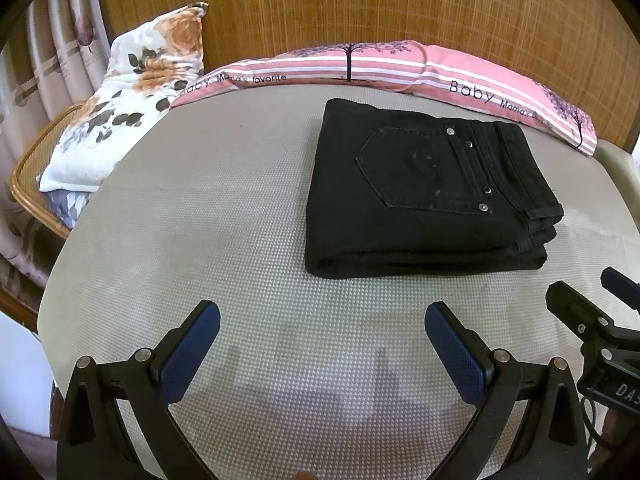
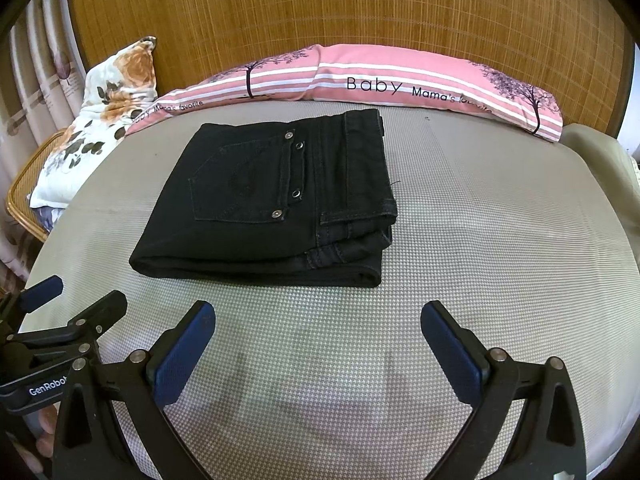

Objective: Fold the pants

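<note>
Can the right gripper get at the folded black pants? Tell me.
Probably yes: the right gripper is open, and only bare grey mattress lies between it and the folded black pants.

Before you: one bed with a grey woven-texture mat [image 1: 200, 240] covering its top. Lying directly on the mat you have one pair of black pants [image 1: 424, 196], folded into a flat stacked rectangle with a back pocket and its metal rivets facing up. Along the far edge you have two pink striped pillows [image 2: 400, 76] printed "Baby Mama's favorite", set end to end against the headboard, and one floral pillow [image 1: 132, 100] propped at the far left corner.
</note>
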